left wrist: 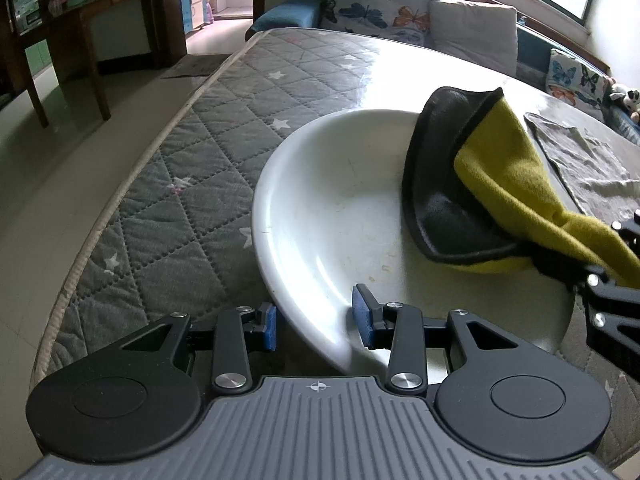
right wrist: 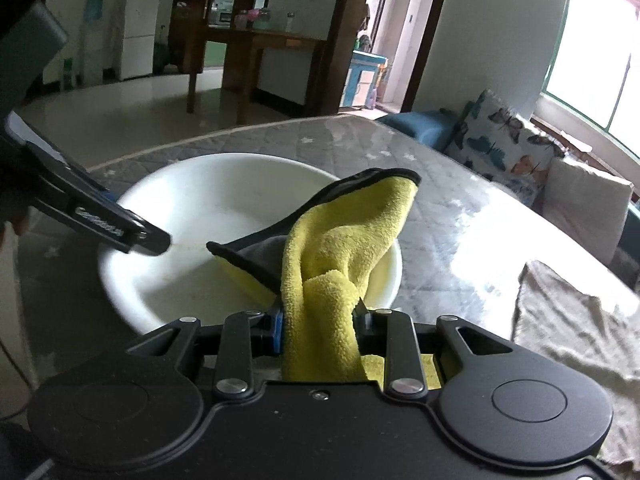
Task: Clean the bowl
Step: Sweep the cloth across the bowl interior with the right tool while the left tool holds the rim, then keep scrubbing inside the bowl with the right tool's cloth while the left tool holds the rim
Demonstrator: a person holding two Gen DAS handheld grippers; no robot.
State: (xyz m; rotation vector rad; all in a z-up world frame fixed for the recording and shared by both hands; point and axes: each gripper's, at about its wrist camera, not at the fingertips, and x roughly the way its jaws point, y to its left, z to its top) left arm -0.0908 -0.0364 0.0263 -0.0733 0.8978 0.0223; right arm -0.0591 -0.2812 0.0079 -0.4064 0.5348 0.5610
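bowl (left wrist: 340, 208) rim sits between the parted pads of the left gripper (left wrist: 316, 326), while the right gripper (right wrist: 320, 326) pinches a cloth (right wrist: 340, 248) lying inside it.

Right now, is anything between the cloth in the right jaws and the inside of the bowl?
Nothing visible. The right gripper is shut on the yellow cloth, whose free end already lies inside the white bowl. The left gripper straddles the near rim with open jaws, clear of the cloth.
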